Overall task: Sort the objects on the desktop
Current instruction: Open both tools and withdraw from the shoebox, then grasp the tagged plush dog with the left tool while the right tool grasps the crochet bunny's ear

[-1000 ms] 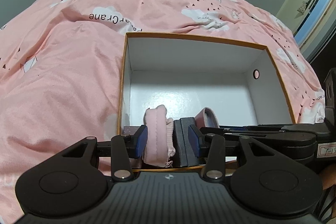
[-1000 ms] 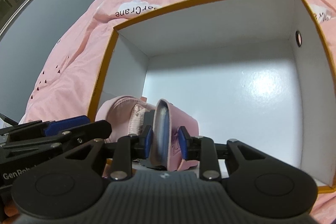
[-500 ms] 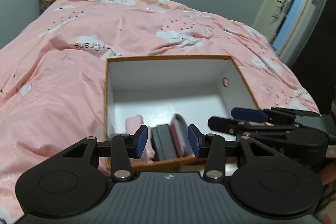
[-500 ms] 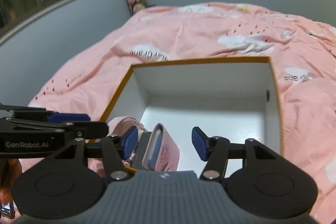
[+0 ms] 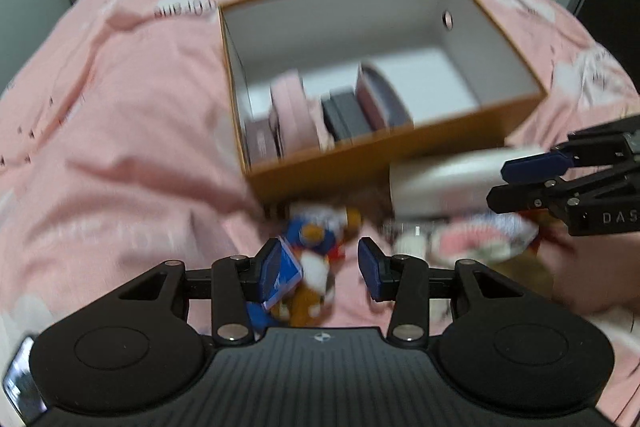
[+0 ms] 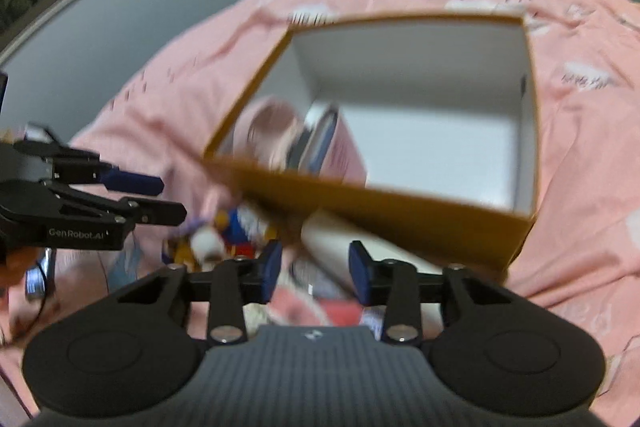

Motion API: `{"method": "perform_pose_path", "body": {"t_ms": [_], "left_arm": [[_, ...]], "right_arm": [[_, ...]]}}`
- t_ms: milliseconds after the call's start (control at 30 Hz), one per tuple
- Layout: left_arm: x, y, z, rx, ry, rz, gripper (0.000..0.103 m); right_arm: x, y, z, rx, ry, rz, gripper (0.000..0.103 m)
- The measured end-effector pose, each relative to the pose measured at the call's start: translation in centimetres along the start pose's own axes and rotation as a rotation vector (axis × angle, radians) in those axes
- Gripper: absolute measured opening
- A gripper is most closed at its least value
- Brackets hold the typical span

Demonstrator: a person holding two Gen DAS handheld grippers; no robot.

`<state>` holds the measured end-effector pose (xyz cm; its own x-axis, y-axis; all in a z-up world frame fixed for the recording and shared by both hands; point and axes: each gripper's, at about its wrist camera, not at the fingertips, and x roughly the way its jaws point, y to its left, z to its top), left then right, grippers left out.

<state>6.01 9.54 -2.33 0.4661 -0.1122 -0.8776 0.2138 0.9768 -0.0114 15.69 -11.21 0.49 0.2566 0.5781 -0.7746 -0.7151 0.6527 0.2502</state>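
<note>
- Now the left gripper [image 5: 324,265] is spread wide and holds nothing; a blurred plush toy [image 5: 316,251] in blue, white and brown lies on the bed [image 5: 120,131] right between and below its fingers.
- The right gripper [image 6: 316,269] is likewise spread and holds nothing, above a white cylinder [image 6: 340,239] and a heap of small things too blurred to name.
- Ahead of both grippers sits the orange box [image 5: 360,163] with white inner walls.
- Inside it, at the near left corner, stand a pink item [image 5: 292,115], a dark case [image 5: 344,115] and a purple-edged item [image 5: 380,99], side by side.
</note>
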Motion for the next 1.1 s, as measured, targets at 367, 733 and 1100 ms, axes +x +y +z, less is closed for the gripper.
{"method": "perform_pose_path", "body": {"t_ms": [367, 733, 1100], "left_arm": [[2.8, 0.0, -2.5, 0.164, 0.073, 0.092, 0.07], [7.1, -0.7, -2.0, 0.191, 0.147, 0.092, 0.072], [8.3, -0.3, -2.2, 0.112, 0.188, 0.11, 0.067]], "right_arm": [[4.2, -1.6, -1.7, 0.009, 0.264, 0.097, 0.046], [6.4, -1.3, -1.6, -0.001, 0.311, 0.117, 0.042], [2.7, 0.1, -0.7, -0.041, 0.185, 0.084, 0.01]]}}
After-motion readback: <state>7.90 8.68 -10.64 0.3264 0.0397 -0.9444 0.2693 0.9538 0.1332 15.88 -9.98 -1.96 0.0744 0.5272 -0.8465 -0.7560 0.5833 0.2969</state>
